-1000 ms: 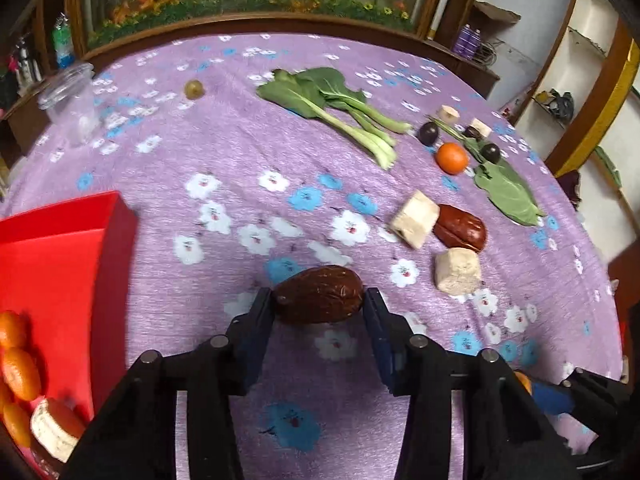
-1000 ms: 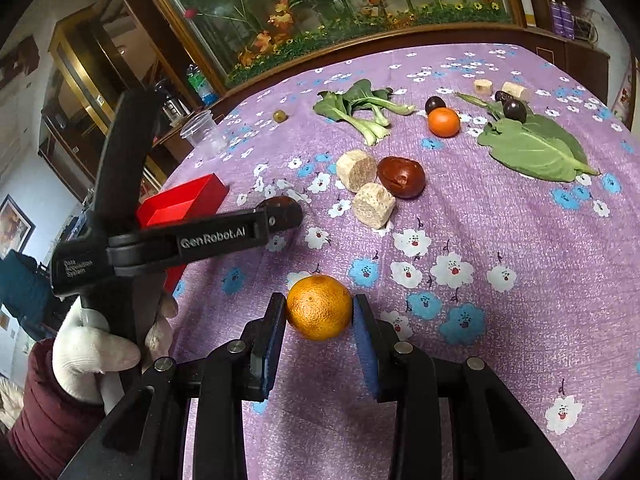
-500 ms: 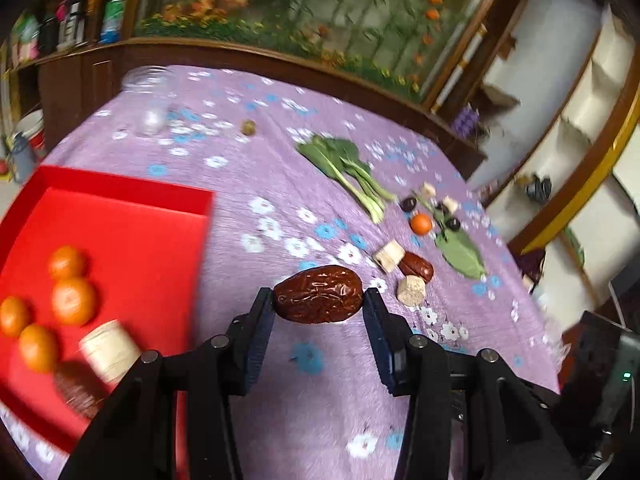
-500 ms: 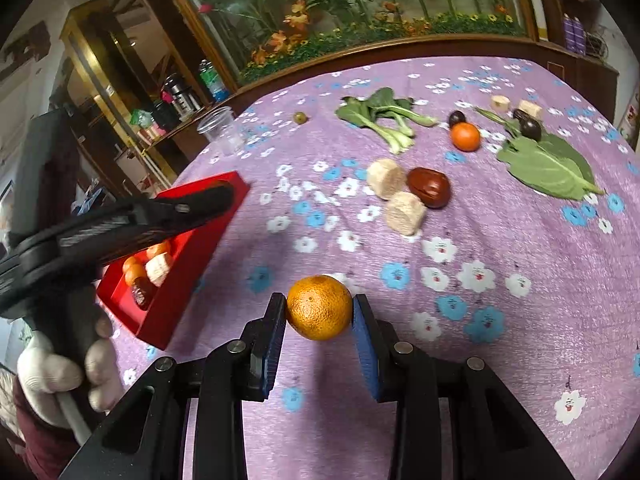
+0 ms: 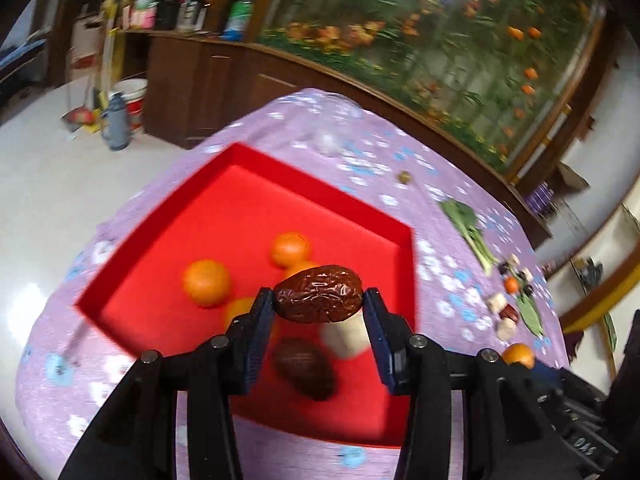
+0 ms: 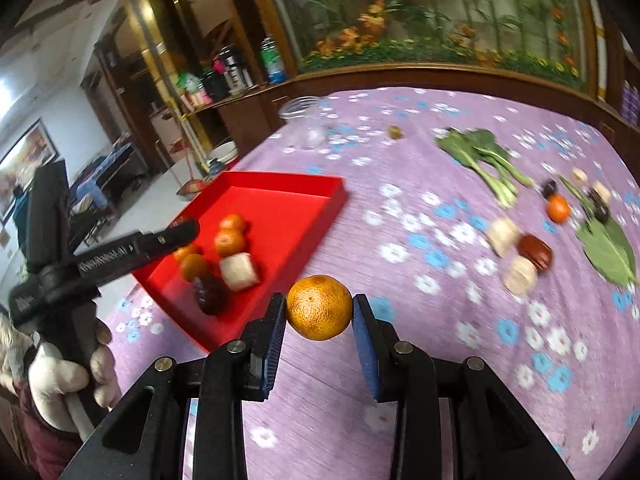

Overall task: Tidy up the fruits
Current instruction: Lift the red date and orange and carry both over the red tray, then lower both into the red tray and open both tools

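My left gripper (image 5: pixel 319 301) is shut on a wrinkled brown date (image 5: pixel 319 299) and hangs over the red tray (image 5: pixel 224 200). Below it the tray holds several oranges (image 5: pixel 206 282), a second date (image 5: pixel 306 368) and a pale chunk (image 5: pixel 346 338). My right gripper (image 6: pixel 319 309) is shut on an orange (image 6: pixel 319 307) above the purple cloth, just right of the red tray (image 6: pixel 320 208). In the right wrist view the left gripper (image 6: pixel 176 232) reaches over the tray's left side, held by a gloved hand (image 6: pixel 52 372).
On the flowered purple tablecloth (image 6: pixel 440 360) lie two pale chunks (image 6: pixel 504 236), a date (image 6: pixel 536 252), a small orange (image 6: pixel 558 208), dark fruits, leafy greens (image 6: pixel 480 152), a big leaf (image 6: pixel 608 248), an olive (image 6: pixel 395 132) and a clear plastic cup (image 6: pixel 304 120). The table edge drops to the floor left of the tray.
The left gripper carried the date leftward from over the cloth to over the red tray, rolling as it went. The right gripper rose and swung toward the tray with the orange.
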The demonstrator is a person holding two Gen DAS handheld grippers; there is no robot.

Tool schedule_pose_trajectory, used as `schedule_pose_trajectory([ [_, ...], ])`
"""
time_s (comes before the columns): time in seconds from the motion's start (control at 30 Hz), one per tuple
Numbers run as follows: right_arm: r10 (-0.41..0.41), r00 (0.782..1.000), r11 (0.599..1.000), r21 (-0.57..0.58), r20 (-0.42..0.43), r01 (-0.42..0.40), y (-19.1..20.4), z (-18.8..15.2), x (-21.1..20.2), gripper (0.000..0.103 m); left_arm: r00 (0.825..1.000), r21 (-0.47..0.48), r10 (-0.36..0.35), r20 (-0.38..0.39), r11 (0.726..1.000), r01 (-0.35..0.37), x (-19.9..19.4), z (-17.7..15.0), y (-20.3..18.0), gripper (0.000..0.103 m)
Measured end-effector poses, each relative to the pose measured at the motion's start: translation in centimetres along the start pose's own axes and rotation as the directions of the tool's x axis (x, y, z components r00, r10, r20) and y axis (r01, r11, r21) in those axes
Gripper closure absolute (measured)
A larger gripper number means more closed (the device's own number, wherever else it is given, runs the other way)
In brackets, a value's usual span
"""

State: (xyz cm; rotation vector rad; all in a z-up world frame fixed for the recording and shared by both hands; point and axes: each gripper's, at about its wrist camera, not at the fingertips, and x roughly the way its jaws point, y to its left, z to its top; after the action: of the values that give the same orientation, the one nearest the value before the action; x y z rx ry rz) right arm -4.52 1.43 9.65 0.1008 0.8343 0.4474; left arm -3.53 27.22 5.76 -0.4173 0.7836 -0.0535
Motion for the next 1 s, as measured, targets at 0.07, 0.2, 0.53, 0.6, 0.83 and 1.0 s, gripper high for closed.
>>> schedule_pose_trajectory([
  [0.07,0.003,1.000,0.999,-0.033,-0.005,-0.003,1.5,0.8,0.7,0.066,1.000,-0.025,0.011,0.000,1.000,-0.011,0.0,0.0,1.4,0.059],
  [0.2,0.012,1.000,0.995,-0.098,-0.025,-0.014,4.6,2.3,2.9,0.066,1.000,-0.056,0.028,0.013,0.998,-0.027,-0.2,0.3,3.4,0.059],
  [0.53,-0.031,0.992,0.992,-0.128,-0.122,0.015,7.5,4.9,10.9,0.066,0.996,-0.076,0.084,0.029,0.994,-0.081,-0.4,0.7,6.3,0.058],
  [0.6,-0.037,0.990,0.993,-0.117,-0.136,0.021,7.3,5.2,11.9,0.066,0.995,-0.070,0.091,0.028,0.994,-0.089,-0.3,0.7,6.4,0.058],
  [0.83,-0.060,0.985,0.995,-0.091,-0.164,0.045,6.4,5.9,14.2,0.066,0.991,-0.035,0.125,0.037,0.992,-0.124,-0.1,0.7,5.5,0.058],
  [1.0,-0.050,0.983,0.996,-0.082,-0.175,0.036,6.4,6.0,15.0,0.065,0.990,-0.039,0.141,0.032,0.989,-0.140,0.0,0.9,5.7,0.056],
])
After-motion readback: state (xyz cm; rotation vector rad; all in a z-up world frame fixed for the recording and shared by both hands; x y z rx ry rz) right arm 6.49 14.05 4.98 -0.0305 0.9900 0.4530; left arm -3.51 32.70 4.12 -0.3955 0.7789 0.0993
